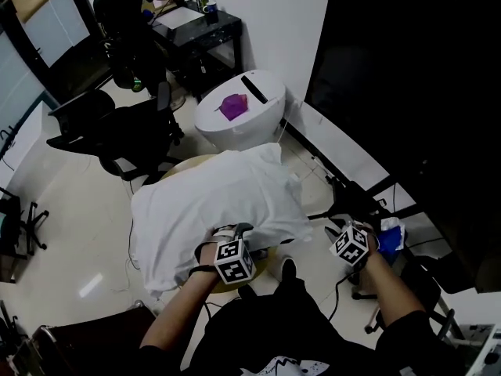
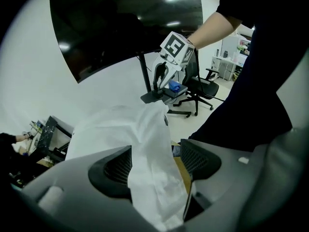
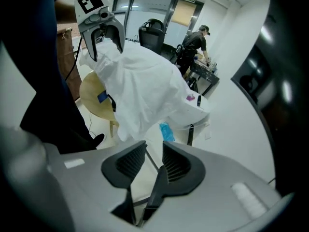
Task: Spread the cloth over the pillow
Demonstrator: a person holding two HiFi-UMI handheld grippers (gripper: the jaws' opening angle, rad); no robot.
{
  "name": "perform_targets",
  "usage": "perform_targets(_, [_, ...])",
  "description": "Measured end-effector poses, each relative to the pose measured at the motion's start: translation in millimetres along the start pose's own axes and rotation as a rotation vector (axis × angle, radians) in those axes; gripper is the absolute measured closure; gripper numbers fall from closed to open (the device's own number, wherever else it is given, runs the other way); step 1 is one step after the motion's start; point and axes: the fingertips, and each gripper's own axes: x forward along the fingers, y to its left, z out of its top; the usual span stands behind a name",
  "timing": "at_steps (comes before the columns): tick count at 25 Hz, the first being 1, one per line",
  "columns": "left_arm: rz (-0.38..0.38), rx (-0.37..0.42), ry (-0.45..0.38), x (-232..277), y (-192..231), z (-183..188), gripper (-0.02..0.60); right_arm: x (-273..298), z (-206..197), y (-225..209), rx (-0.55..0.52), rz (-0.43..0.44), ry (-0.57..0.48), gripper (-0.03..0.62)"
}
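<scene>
A white cloth [image 1: 211, 202] lies draped over a bulky pillow shape on a round wooden table [image 1: 194, 163]; the pillow itself is hidden beneath it. My left gripper [image 1: 235, 233] is at the cloth's near edge, shut on a bunched fold. In the left gripper view the cloth [image 2: 149, 153] runs between my left gripper's [image 2: 154, 166] pads. My right gripper [image 1: 339, 225] hangs to the right of the cloth, clear of it. In the right gripper view my right gripper [image 3: 154, 161] is open with nothing in its narrow gap, and the cloth [image 3: 140, 86] hangs from the left gripper [image 3: 104, 40].
A white round table [image 1: 250, 131] with a purple object [image 1: 233, 106] stands just beyond the pillow. Black office chairs [image 1: 125, 135] are at the left. A person [image 1: 129, 14] works at a black desk [image 1: 200, 30] at the back. A blue item [image 1: 391, 233] lies at the right.
</scene>
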Motion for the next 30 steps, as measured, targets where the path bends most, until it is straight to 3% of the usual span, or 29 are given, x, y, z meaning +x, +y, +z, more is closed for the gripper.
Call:
perform_targets(6, [0.078,-0.027,-0.046,-37,13,-1,0.273,-24,72,-48,0.004,-0.081,-0.110,0.471])
perform_targets(13, [0.103,-0.082,-0.023,-33,34,-7,0.273,2,162,-110,-0.034,-0.044,-0.229,0.468])
perform_targets(22, [0.086,-0.203,0.033,-10,62,-11,0.273,89,223,-162,-0.214,0.107,-0.223,0.444])
perform_targets(30, [0.121,-0.305,0.034,1,100,1,0.273,158,240,-147,-0.304,0.337,-0.205,0.444])
